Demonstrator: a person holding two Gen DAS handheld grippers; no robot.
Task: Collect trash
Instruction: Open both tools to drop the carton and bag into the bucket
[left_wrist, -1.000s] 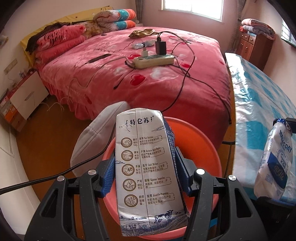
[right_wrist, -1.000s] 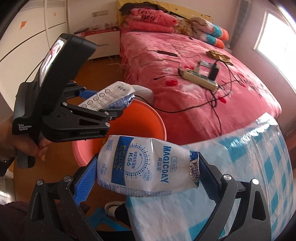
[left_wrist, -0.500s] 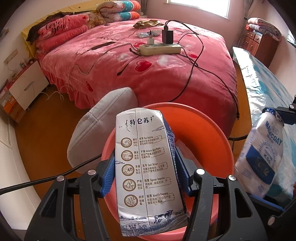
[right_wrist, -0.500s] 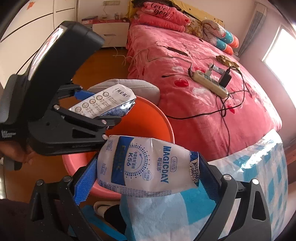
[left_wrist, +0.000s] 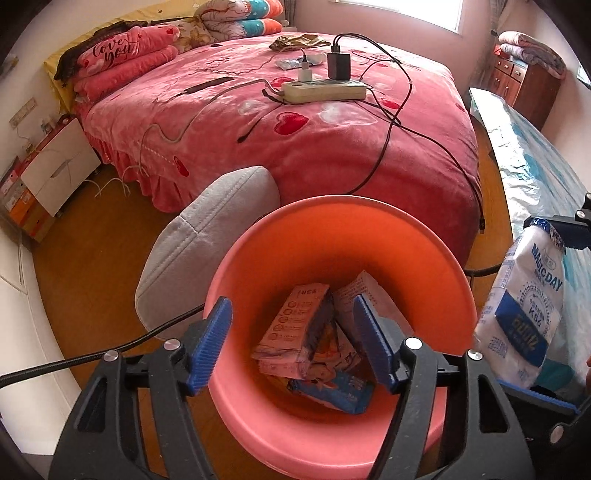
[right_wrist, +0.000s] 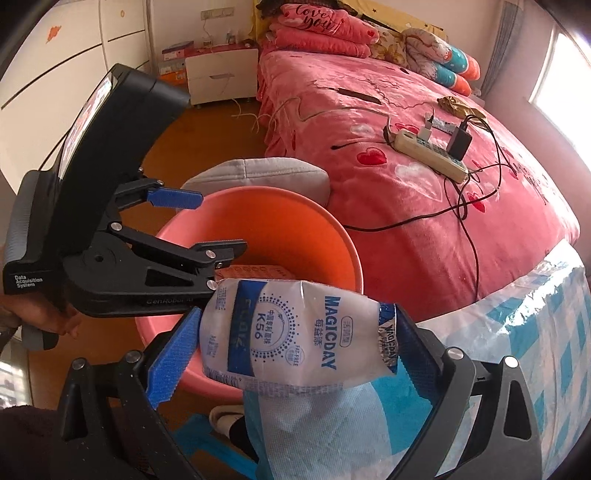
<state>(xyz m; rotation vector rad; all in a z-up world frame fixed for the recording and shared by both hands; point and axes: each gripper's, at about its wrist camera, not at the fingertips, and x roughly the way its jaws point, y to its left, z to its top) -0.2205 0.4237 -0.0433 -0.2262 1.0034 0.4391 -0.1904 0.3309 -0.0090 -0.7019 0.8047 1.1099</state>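
Orange bin (left_wrist: 436, 266) right under the left gripper (left_wrist: 291, 343), and it has trash in it: a carton (left_wrist: 295, 328) lying on its side on top, a blue wrapper (left_wrist: 332, 393) below it, and a pale packet (left_wrist: 364, 290) leaning against the far wall. Left jaws are spread wide, nothing between the blue pads, just the bin interior showing through the gap.

Over on the right, the right gripper (right_wrist: 295, 354) is pinching a white-and-blue pouch (right_wrist: 291, 336) end to end between its pads, held just beside the bin's rim (right_wrist: 343, 236) and above the edge of the checked table cover (right_wrist: 554, 332).

The right wrist view gives the left gripper from the side, hanging over the bin mouth with its jaws apart; of the contents it catches only a sliver of carton (right_wrist: 255, 271). The left wrist view looks straight down into the pile, and it catches the pouch (left_wrist: 524, 314) at its right edge, partly cut off.

A grey cushion (left_wrist: 207, 251) sits behind the bin, touching it. The bin's base is hidden in both views. The print on the trash inside is too small to read.
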